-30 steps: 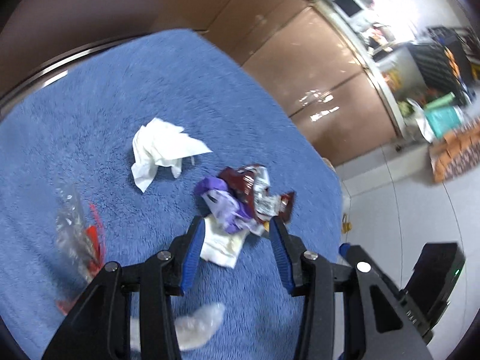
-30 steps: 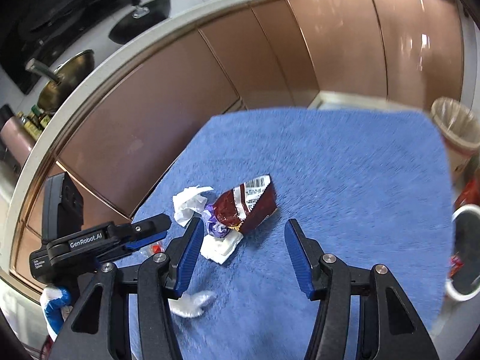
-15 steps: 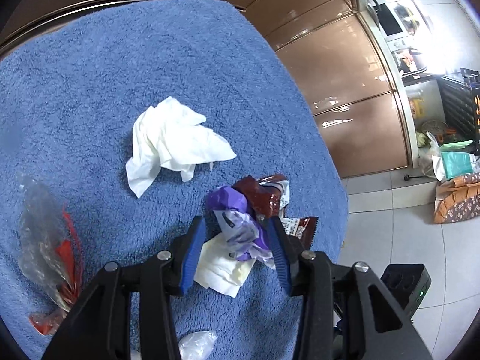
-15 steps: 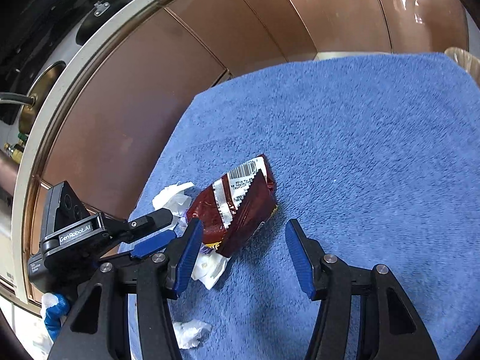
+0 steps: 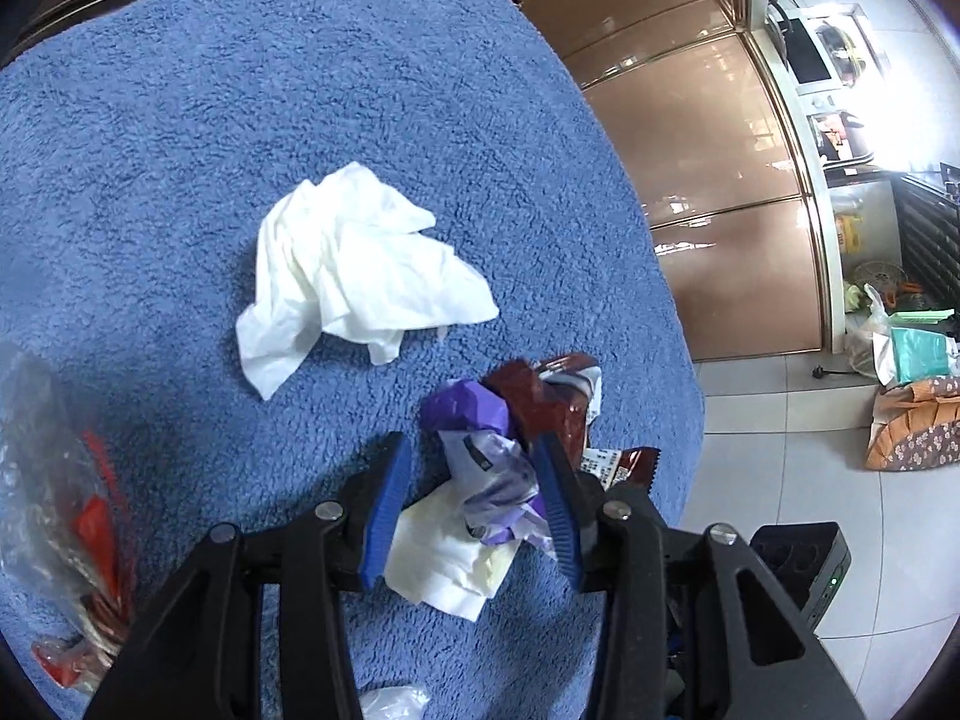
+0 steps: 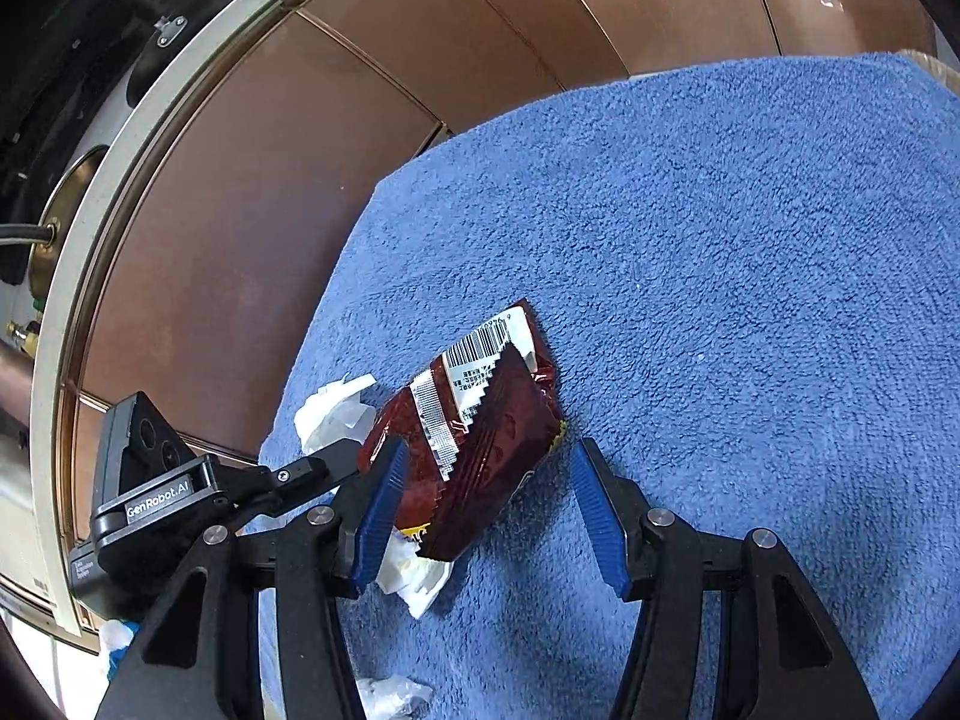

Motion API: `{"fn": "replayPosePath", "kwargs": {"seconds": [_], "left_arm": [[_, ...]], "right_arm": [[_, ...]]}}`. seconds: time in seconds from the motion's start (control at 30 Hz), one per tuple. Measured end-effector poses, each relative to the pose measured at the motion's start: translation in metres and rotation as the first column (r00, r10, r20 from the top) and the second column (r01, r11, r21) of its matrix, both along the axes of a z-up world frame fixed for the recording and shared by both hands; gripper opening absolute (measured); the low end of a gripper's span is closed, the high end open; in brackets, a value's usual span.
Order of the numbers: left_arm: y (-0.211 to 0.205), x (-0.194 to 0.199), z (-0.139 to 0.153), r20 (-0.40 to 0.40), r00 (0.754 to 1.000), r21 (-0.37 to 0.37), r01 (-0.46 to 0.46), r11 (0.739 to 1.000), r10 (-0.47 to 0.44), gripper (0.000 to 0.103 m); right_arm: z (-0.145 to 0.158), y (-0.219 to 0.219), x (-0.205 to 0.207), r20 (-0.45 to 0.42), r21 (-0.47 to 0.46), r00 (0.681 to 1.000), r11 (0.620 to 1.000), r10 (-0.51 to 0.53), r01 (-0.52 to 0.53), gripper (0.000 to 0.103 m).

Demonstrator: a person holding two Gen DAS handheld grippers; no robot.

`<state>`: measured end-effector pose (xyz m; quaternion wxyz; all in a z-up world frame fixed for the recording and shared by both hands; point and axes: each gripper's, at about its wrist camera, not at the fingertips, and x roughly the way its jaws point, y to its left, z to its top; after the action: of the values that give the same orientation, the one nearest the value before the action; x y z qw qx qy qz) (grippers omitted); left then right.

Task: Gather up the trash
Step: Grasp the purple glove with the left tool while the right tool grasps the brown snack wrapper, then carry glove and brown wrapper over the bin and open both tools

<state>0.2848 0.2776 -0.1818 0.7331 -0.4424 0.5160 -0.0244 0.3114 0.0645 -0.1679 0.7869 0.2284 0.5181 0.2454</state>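
On the blue towel [image 5: 180, 150] lies a pile of trash: a purple wrapper [image 5: 486, 468], a white tissue [image 5: 444, 558] under it and a dark red snack bag [image 5: 540, 396]. My left gripper [image 5: 474, 510] is open, its fingers on either side of the purple wrapper. In the right wrist view the red bag [image 6: 474, 438] with its barcode lies between the fingers of my open right gripper [image 6: 486, 504]. The left gripper's body [image 6: 162, 492] shows at the left there.
A crumpled white napkin [image 5: 354, 264] lies further out on the towel. A clear and red plastic wrapper [image 5: 66, 510] lies at the left edge. A small clear scrap [image 5: 393, 702] sits near my left gripper's base. Brown cabinets [image 6: 300, 180] border the towel.
Both grippers have moved in on the pile. The left gripper's fingers have narrowed around the purple wrapper. The right gripper now straddles the red bag.
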Motion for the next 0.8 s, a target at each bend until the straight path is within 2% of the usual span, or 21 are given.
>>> {"fn": "replayPosePath", "kwargs": {"seconds": [0.1, 0.2, 0.27, 0.33, 0.43, 0.47, 0.57, 0.8], "left_arm": [[-0.002, 0.005, 0.001, 0.006, 1.0, -0.004, 0.0, 1.0, 0.0, 0.031], [-0.003, 0.009, 0.002, 0.014, 1.0, -0.008, 0.003, 1.0, -0.003, 0.024], [-0.001, 0.011, 0.001, 0.018, 1.0, -0.015, -0.001, 1.0, 0.002, 0.023], [0.0, 0.012, 0.001, 0.022, 1.0, -0.021, -0.01, 1.0, 0.01, 0.022], [0.004, 0.011, 0.001, 0.033, 0.999, -0.019, -0.017, 1.0, 0.018, 0.018], [0.005, 0.01, 0.002, 0.037, 0.999, -0.017, -0.017, 1.0, 0.017, 0.015], [0.011, 0.008, 0.005, 0.053, 0.998, -0.013, -0.021, 1.0, 0.022, 0.014], [0.013, 0.0, 0.022, 0.109, 0.994, -0.008, -0.027, 1.0, 0.027, 0.012]], "right_arm": [[-0.004, -0.001, 0.004, -0.014, 0.012, 1.0, 1.0, -0.007, 0.007, 0.053], [-0.008, -0.001, 0.008, -0.022, 0.024, 1.0, 1.0, -0.014, 0.014, 0.042], [-0.01, -0.002, 0.009, -0.023, 0.029, 1.0, 0.999, -0.016, 0.017, 0.036], [-0.012, -0.003, 0.011, -0.023, 0.029, 0.999, 0.999, -0.023, 0.024, 0.025], [-0.011, -0.009, 0.01, -0.013, 0.027, 0.999, 0.999, -0.036, 0.036, 0.016], [-0.011, -0.012, 0.009, -0.008, 0.03, 0.999, 0.999, -0.04, 0.041, 0.015], [-0.006, -0.019, 0.007, 0.008, 0.034, 0.998, 0.998, -0.057, 0.057, 0.012], [0.013, -0.043, -0.004, 0.055, 0.04, 0.994, 0.995, -0.095, 0.093, 0.011]]}}
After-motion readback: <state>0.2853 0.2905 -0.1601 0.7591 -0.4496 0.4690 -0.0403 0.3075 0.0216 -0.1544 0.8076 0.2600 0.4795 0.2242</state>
